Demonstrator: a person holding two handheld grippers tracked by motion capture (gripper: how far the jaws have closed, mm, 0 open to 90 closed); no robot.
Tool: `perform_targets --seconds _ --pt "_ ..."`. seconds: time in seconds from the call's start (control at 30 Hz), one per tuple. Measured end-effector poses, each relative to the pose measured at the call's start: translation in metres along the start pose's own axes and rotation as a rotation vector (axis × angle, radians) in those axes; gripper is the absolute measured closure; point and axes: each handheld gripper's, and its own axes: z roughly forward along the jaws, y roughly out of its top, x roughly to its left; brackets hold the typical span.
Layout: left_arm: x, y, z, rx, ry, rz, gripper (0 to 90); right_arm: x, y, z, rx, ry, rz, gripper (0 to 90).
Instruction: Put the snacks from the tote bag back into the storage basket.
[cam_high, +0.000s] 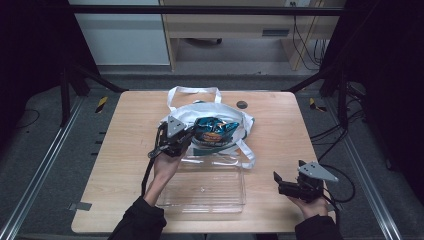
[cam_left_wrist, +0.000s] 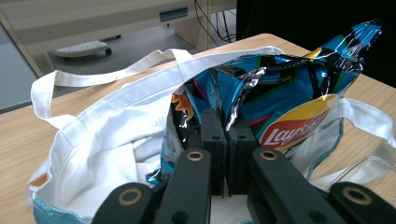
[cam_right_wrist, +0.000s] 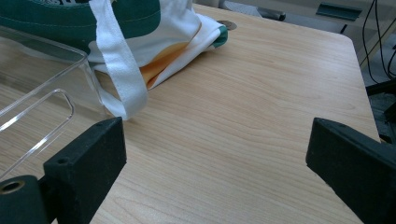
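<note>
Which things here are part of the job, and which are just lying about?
In the job:
- chip bag, pinched in the left claw
- white tote bag under it
- clear plastic box, in front of the tote

Lying about:
- right claw, open, idle over the table
- small dark round disc on the table behind the tote

Both tools black w/ a grey three-cornered plate on top: left tool (cam_high: 186, 134) mid-frame, right tool (cam_high: 276, 178) lower right. Black cable trails from each. Jaws are flat black blocks w/ small round holes, brass-ringed pivots. Dark sleeves at bottom edge.
</note>
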Motion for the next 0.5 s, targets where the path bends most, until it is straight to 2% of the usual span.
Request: perform_targets --seconds 0.37,0.5 --pt "-0.0062 -0.0036 -0.0053 0.007 0.000 -0.002 87.7 0.0002 0.0000 0.0002 0.001 0.001 0.000 5.4" --pt "-0.0027 -0.0016 -0.0034 -0.004 -0.029 -0.022 73.6 0.0004 0.0000 0.0001 0.001 0.000 0.001 5.4"
